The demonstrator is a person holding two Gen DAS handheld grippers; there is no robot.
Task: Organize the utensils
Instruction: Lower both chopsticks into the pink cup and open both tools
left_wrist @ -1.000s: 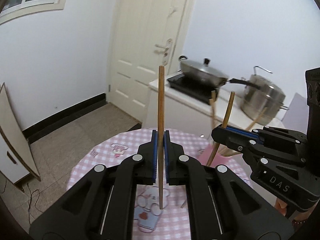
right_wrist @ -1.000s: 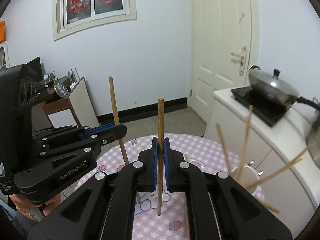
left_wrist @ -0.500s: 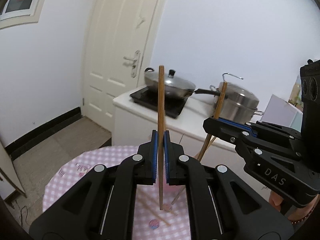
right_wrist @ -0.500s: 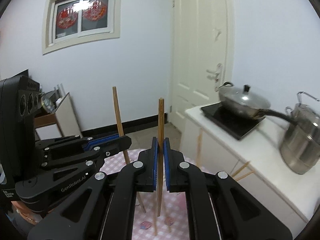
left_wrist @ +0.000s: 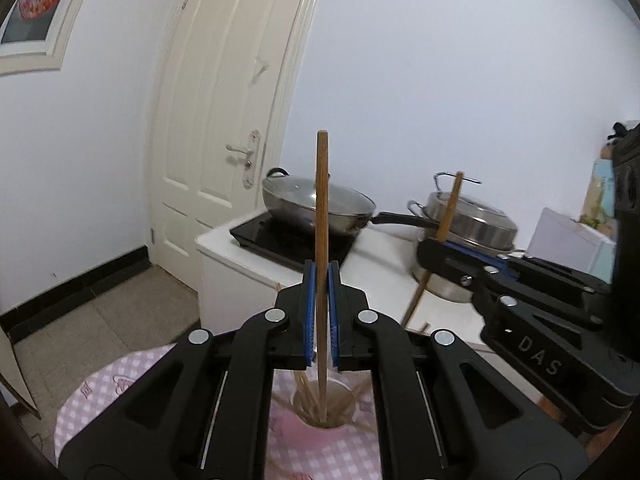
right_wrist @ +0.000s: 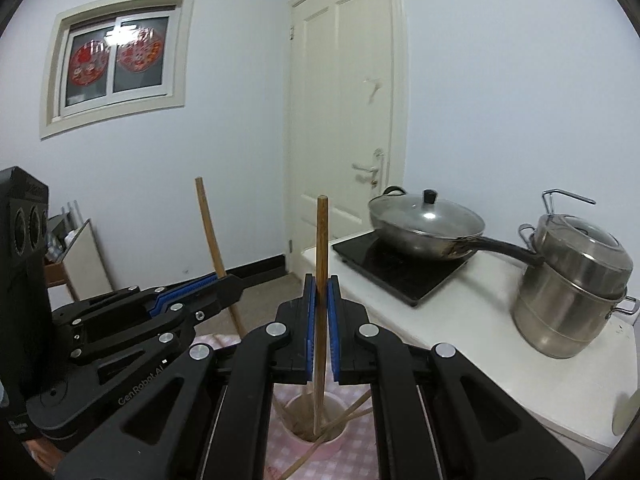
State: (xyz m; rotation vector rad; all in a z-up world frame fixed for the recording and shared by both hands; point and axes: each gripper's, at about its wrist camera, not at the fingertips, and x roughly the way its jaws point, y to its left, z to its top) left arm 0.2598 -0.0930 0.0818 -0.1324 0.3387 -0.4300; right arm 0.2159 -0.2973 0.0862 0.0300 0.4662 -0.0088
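My left gripper [left_wrist: 321, 280] is shut on an upright wooden chopstick [left_wrist: 321, 200]. Its lower tip hangs just over the mouth of a pink cup [left_wrist: 324, 420] that holds several chopsticks. In the right wrist view my right gripper [right_wrist: 321, 292] is shut on a second upright chopstick [right_wrist: 321, 248], whose tip hangs over the same cup [right_wrist: 320, 434]. Each gripper shows in the other's view: the right gripper [left_wrist: 434, 246] with its tilted chopstick [left_wrist: 448, 212] at the right, the left gripper [right_wrist: 230, 282] with its chopstick [right_wrist: 210, 232] at the left.
The cup stands on a round table with a pink checked cloth [left_wrist: 100, 392]. Behind it a white counter [right_wrist: 500, 328] carries a black induction hob [right_wrist: 400, 268], a lidded wok [right_wrist: 424, 220] and a steel pot [right_wrist: 572, 292]. A white door [left_wrist: 224, 120] stands beyond.
Both grippers swung right and rose with their chopsticks. The cup has come under both tips, and the counter with the wok and pot now fills the background.
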